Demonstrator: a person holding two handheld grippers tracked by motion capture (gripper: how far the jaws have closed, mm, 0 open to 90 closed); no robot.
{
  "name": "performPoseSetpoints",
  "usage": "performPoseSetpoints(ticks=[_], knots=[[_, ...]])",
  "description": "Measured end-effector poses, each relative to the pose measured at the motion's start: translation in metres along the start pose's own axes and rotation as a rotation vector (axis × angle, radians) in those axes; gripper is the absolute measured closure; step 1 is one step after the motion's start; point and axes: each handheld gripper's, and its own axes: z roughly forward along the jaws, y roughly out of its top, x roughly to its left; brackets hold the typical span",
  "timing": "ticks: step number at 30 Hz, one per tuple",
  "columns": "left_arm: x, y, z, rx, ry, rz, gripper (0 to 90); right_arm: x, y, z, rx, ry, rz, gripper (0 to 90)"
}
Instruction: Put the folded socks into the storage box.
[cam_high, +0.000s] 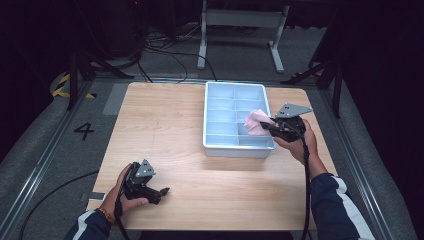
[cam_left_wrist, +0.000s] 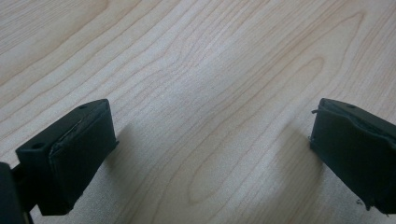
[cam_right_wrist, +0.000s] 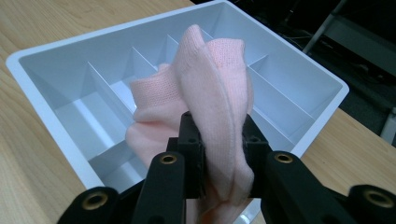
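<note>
Closest to my lens, the right hand-held gripper (cam_right_wrist: 219, 172) has its 2 black jaws pressed in on a pink knitted cloth (cam_right_wrist: 210, 107), a soft folded piece that looks like a sock, though I cannot tell for sure. The fabric is pinched between the jaws and bulges up above them, with a little more hanging below the pinch.

From the high view I see that right hand-held gripper (cam_high: 267, 126) reaching in from the right side of the counter (cam_high: 165, 130), its tips over the right-hand part of the pale blue divided tray (cam_high: 212, 145). The pink cloth (cam_high: 256, 121) sits at the tip of the jaws, over the tray's right column of compartments, toward the near half. Whether it touches the dividers below I cannot tell.

The tray stands on the far right part of the counter, its compartments set in 2 columns.

My left hand-held gripper (cam_high: 162, 192) lies low at the near left corner of the counter, well apart from the tray and the cloth. In the left gripper view its jaws stand wide apart, with bare wood grain between them, and hold nothing. The person's hands (cam_high: 300, 142) grip both tools from the near edge.
</note>
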Motion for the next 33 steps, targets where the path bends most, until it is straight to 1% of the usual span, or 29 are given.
performPoseSetpoints(ticks=[3, 4, 7, 10, 16, 17, 23, 26, 28, 29, 33], knots=[[0.0, 0.0, 0.0, -0.001, 0.0, 0.001, 0.3, -0.001, -0.001, 0.007, 0.019, -0.009, -0.009, 76.0], [0.0, 0.0, 0.0, 0.0, 0.0, 0.0, 0.3, -0.002, -0.002, 0.009, 0.022, -0.01, -0.005, 76.0], [0.0, 0.0, 0.0, 0.0, 0.0, 0.0, 0.3, -0.003, -0.003, 0.016, 0.047, -0.022, -0.017, 76.0], [0.0, 0.0, 0.0, -0.001, 0.0, 0.001, 0.3, -0.005, -0.005, 0.023, 0.069, -0.022, -0.028, 76.0], [0.0, 0.0, 0.0, -0.001, 0.0, 0.001, 0.3, -0.006, -0.007, 0.037, 0.108, -0.038, -0.042, 76.0], [0.0, 0.0, 0.0, -0.001, 0.0, 0.001, 0.3, -0.007, -0.007, 0.038, 0.108, -0.043, -0.053, 76.0], [0.0, 0.0, 0.0, 0.0, 0.0, 0.0, 0.3, -0.006, -0.007, 0.048, 0.149, -0.067, -0.083, 75.9], [0.0, 0.0, 0.0, -0.001, 0.0, 0.0, 0.3, -0.006, -0.006, 0.051, 0.163, -0.058, -0.09, 75.9], [0.0, 0.0, 0.0, -0.001, 0.0, 0.0, 0.3, -0.005, -0.005, 0.053, 0.172, -0.059, -0.096, 75.9], [0.0, 0.0, 0.0, -0.001, 0.0, 0.0, 0.3, -0.005, -0.005, 0.055, 0.181, -0.066, -0.104, 75.9], [0.0, 0.0, 0.0, -0.001, 0.0, 0.0, 0.3, -0.005, -0.005, 0.06, 0.205, -0.065, -0.119, 75.9]])
